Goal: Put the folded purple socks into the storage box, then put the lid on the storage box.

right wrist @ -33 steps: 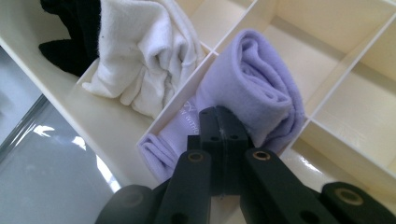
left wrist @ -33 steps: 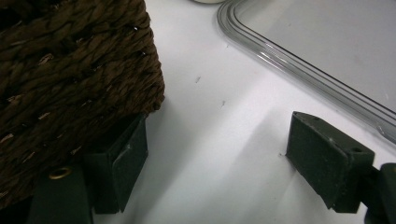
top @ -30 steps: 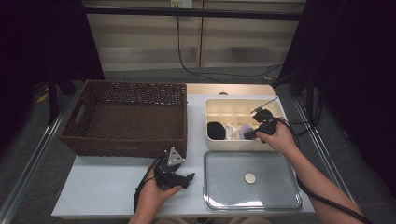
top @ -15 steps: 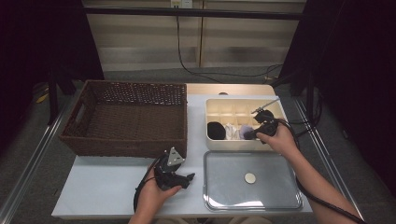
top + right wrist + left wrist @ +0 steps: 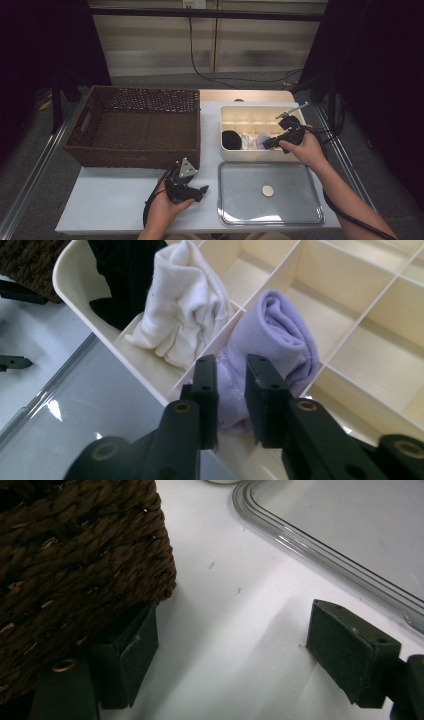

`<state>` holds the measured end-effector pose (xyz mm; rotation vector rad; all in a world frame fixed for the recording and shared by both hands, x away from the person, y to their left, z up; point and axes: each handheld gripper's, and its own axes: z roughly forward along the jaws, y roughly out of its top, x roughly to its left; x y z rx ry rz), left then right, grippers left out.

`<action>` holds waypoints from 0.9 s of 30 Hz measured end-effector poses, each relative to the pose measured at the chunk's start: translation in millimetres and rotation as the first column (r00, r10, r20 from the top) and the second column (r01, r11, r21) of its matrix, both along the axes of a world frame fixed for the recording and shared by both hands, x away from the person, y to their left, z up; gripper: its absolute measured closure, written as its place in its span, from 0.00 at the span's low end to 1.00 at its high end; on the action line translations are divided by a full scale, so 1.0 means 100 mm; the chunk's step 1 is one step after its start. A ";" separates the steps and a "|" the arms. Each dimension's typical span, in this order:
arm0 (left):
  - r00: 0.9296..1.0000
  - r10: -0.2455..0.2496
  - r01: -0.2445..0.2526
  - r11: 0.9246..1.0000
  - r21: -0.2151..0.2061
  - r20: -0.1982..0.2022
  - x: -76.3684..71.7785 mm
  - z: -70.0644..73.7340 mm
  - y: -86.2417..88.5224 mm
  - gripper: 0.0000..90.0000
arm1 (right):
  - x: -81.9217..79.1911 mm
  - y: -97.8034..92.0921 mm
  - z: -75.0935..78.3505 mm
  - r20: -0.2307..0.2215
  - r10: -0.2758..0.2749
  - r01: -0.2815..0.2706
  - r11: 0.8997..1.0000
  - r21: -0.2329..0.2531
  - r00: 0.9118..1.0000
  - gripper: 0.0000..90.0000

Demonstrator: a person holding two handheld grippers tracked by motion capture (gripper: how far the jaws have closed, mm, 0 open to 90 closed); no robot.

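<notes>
The right tool (image 5: 231,371) reaches into the cream plastic divided organiser box (image 5: 235,116) at the table's right rear, its jaws nearly closed, pinching the rolled lilac cloth (image 5: 272,335) in a front compartment. A rolled white cloth (image 5: 180,300) sits in the next cell. The left tool (image 5: 240,650) rests on the white table (image 5: 110,195) near its front edge, jaws wide apart, beside the brown wicker basket (image 5: 75,555).

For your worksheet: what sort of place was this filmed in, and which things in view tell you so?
Probably a lab-style recording station, not a home: a white table between metal rails, dark curtains round it, and a cable hanging down the back wall. On it, a wicker basket and a divided organiser with rolled cloths.
</notes>
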<state>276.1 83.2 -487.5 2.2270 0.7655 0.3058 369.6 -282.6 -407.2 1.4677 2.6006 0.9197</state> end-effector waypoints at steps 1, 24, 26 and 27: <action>1.000 0.000 0.000 1.000 0.000 0.000 0.00 0.00 0.00 0.22 | -0.01 0.00 0.01 0.005 -0.001 0.001 1.000 0.000 1.000 0.79; 1.000 0.005 -0.005 1.000 -0.005 -0.004 0.00 0.00 0.00 0.22 | -0.46 -0.12 0.17 0.127 0.064 -0.068 0.997 0.029 0.990 0.43; 1.000 0.004 -0.004 1.000 -0.006 -0.003 0.00 0.00 0.00 0.22 | -0.52 -0.14 0.17 0.134 0.063 -0.068 0.997 0.035 0.989 0.42; 1.000 0.003 -0.003 1.000 -0.004 -0.002 0.00 0.00 0.00 0.22 | -0.54 -0.15 0.17 0.136 0.066 -0.072 0.997 0.038 0.988 0.42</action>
